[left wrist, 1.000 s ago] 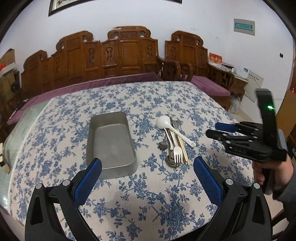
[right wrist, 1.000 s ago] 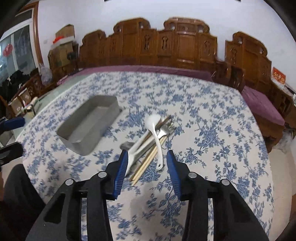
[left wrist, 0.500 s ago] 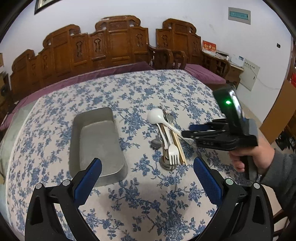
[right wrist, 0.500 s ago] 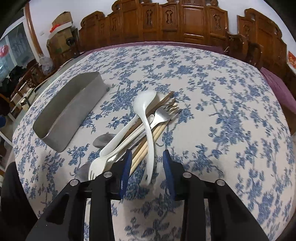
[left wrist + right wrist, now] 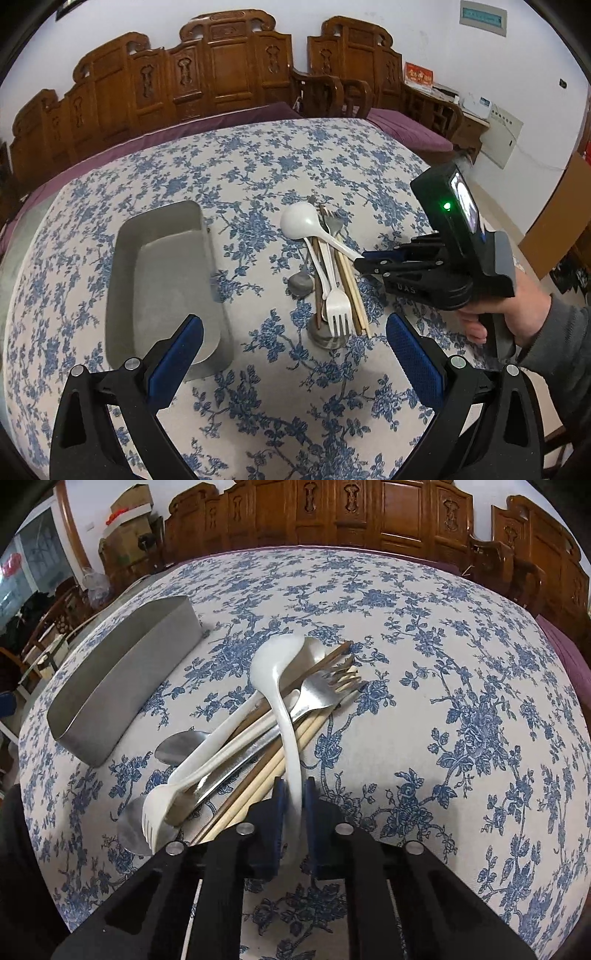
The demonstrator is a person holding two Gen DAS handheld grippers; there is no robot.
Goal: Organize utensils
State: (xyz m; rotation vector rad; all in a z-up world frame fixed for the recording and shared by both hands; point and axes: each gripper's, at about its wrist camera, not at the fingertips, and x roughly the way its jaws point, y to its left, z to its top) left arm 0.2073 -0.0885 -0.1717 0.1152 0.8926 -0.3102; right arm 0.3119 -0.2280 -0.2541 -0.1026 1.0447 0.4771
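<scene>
Your right gripper [image 5: 293, 805] has its blue fingers [image 5: 276, 812] pinched tight on the handle end of the white ladle spoon [image 5: 279, 686], whose bowl lies on top of the utensil pile near the middle of the bench [image 5: 461, 664]. From your left wrist camera, the same right gripper [image 5: 364, 258] reaches in from the right, your hand [image 5: 506, 314] wrapped round its grip, the green light lit on its back.

Under the ladle lie a white plastic fork [image 5: 159, 812], a white plastic spoon [image 5: 221, 734], a metal fork [image 5: 317, 698], metal spoons [image 5: 177, 744] and pale chopsticks [image 5: 266, 779], all crossed over one another in one heap.

Your left gripper [image 5: 295, 354] hovers above the near edge of the bench, fingers [image 5: 177, 354] spread wide, nothing between them. The grey metal tray [image 5: 162, 280] sits left of the pile, apart from it, nothing inside that you can see.
</scene>
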